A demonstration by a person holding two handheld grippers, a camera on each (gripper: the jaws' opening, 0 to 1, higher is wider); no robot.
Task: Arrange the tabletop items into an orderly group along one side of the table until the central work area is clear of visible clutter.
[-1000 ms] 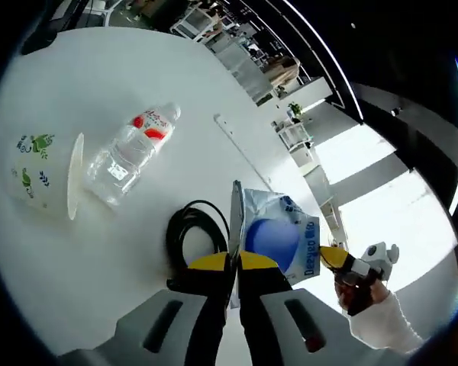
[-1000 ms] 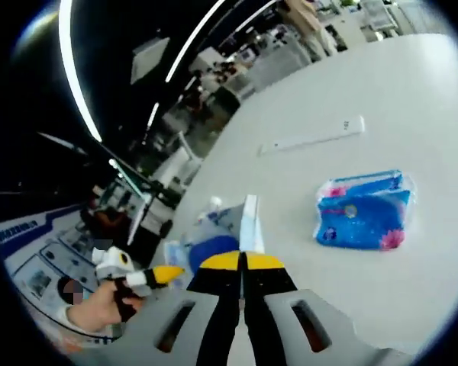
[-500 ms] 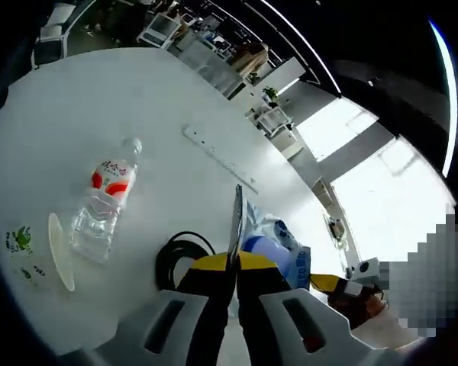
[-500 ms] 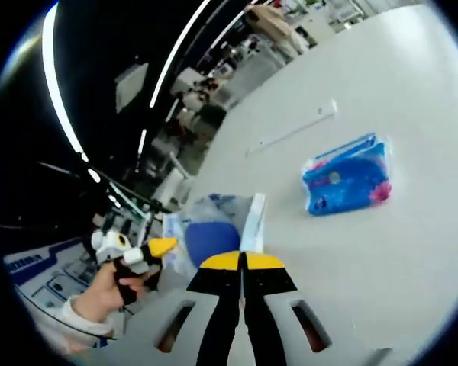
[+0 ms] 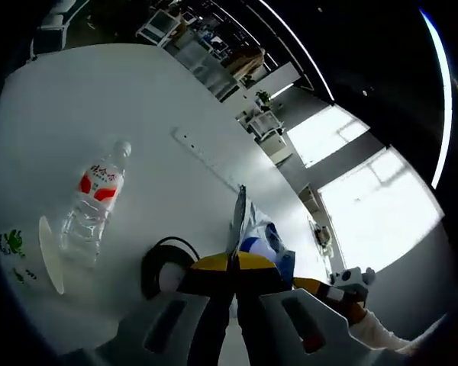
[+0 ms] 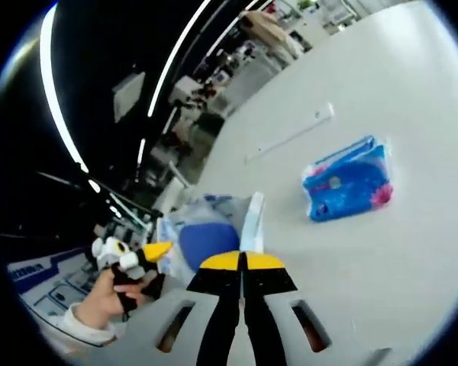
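At the bottom centre of the left gripper view, the left gripper (image 5: 233,263) has its yellow-tipped jaws pressed together on the edge of a clear plastic bag with blue print (image 5: 258,232), whose thin edge rises straight up from the jaw tips toward mid-frame. Just left of the jaws a coiled black cable (image 5: 162,265) lies on the white table (image 5: 137,91). Further left, a clear water bottle with a red label (image 5: 90,204) lies on its side, cap pointing to the upper right, and at the left edge a paper cup with green print (image 5: 27,255) lies tipped over, its rim just beside the bottle's base. A long white power strip (image 5: 202,158) runs diagonally across the table above centre. At the lower right, a hand (image 5: 349,309) holds the other gripper, its yellow tip close to the bag.

Low in the centre of the right gripper view, the right gripper (image 6: 243,263) is likewise clamped on the same bag (image 6: 206,232), which spreads to the left of the jaws. At the lower left, a hand (image 6: 111,297) holds the other gripper, its yellow tip touching the bag's far side. To the right of centre, a blue tissue pack (image 6: 347,189) lies on the table (image 6: 382,91), well apart from the bag, with the power strip (image 6: 288,136) beyond it.
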